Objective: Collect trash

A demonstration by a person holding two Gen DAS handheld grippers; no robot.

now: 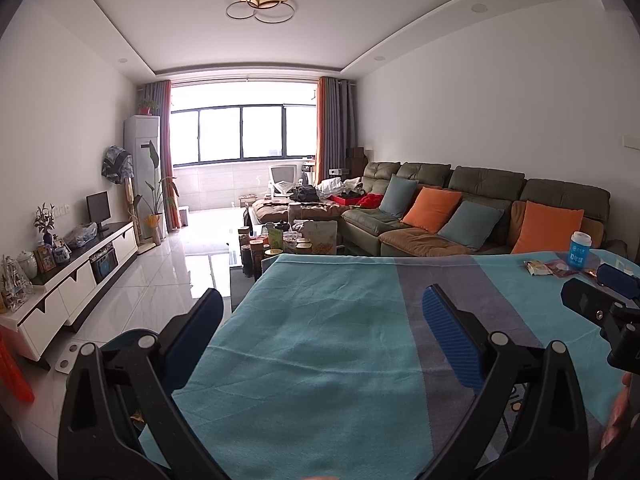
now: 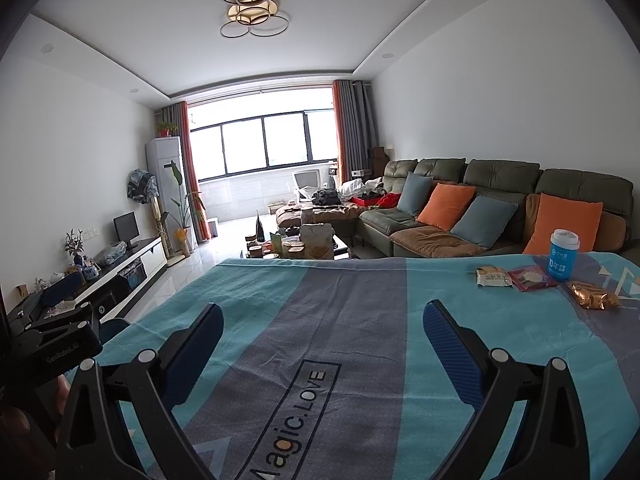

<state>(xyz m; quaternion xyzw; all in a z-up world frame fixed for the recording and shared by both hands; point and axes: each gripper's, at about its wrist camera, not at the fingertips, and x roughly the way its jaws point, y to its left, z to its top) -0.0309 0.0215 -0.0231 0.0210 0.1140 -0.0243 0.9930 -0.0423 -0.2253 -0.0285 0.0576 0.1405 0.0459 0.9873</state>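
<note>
Soft teal and grey striped cloth (image 2: 360,320) draped over the table, left gripper (image 1: 322,312) and right gripper (image 2: 322,326) spread wide and empty above it, blue cylindrical cup (image 2: 563,255), crinkled gold wrapper (image 2: 592,300), flat red packet (image 2: 532,278), pale snack packet (image 2: 493,277) clustered at the far right edge

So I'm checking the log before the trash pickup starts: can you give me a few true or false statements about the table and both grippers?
1. The left gripper is open and empty. True.
2. The right gripper is shut on the blue cup. False: it is open, and the cup stands upright on the far right of the tablecloth.
3. A gold wrapper lies on the cloth near the cup. True.
4. The red packet lies on the sofa. False: it lies on the cloth, beside the cup.
5. The beige packet lies left of the red packet. True.
</note>
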